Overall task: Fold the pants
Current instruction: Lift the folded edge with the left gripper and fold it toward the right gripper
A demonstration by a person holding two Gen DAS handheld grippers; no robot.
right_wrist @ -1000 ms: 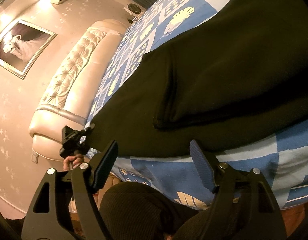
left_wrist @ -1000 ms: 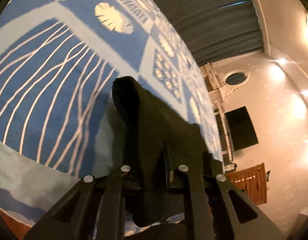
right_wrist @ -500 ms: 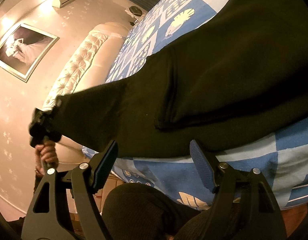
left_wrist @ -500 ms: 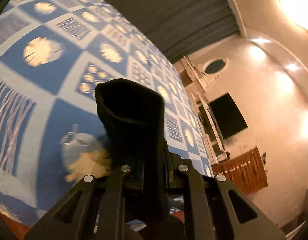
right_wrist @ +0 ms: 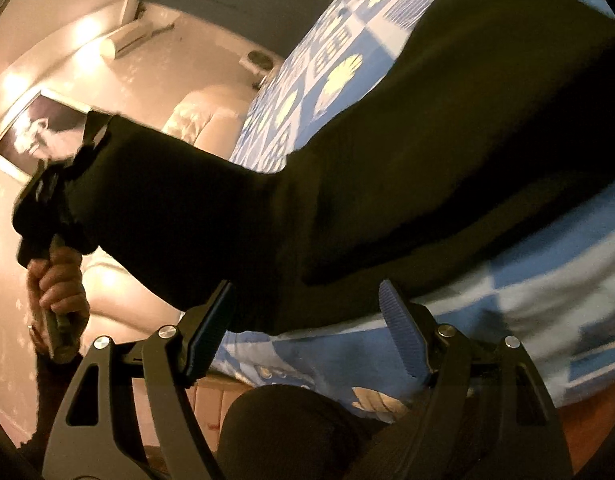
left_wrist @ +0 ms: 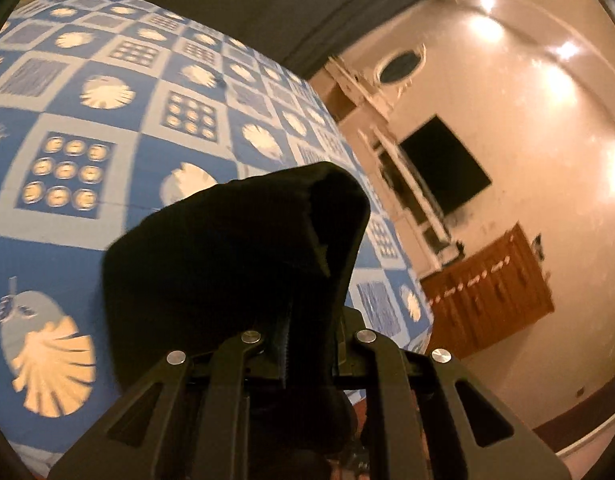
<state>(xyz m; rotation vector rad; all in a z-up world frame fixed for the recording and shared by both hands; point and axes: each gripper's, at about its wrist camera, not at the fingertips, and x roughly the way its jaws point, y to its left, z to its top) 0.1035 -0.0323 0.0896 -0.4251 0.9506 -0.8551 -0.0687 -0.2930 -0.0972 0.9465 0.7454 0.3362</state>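
Observation:
The black pants (right_wrist: 427, 152) lie across the blue patterned bed cover (right_wrist: 567, 248). My left gripper (left_wrist: 307, 344) is shut on one end of the pants (left_wrist: 235, 256), which bunches up over the fingers. In the right wrist view that gripper (right_wrist: 47, 200) holds the end lifted off the bed, at the left. My right gripper (right_wrist: 307, 328) is open and empty, near the bed's front edge, just below the pants' lower edge.
A padded cream headboard (right_wrist: 203, 116) stands beyond the bed. A framed picture (right_wrist: 35, 128) hangs on the wall. In the left wrist view a dark screen (left_wrist: 443, 168) and a wooden cabinet (left_wrist: 487, 292) stand past the bed's far side.
My left gripper has lifted its end of the pants up off the bed and carried it over the cover. My right gripper has stayed open near the bed's edge.

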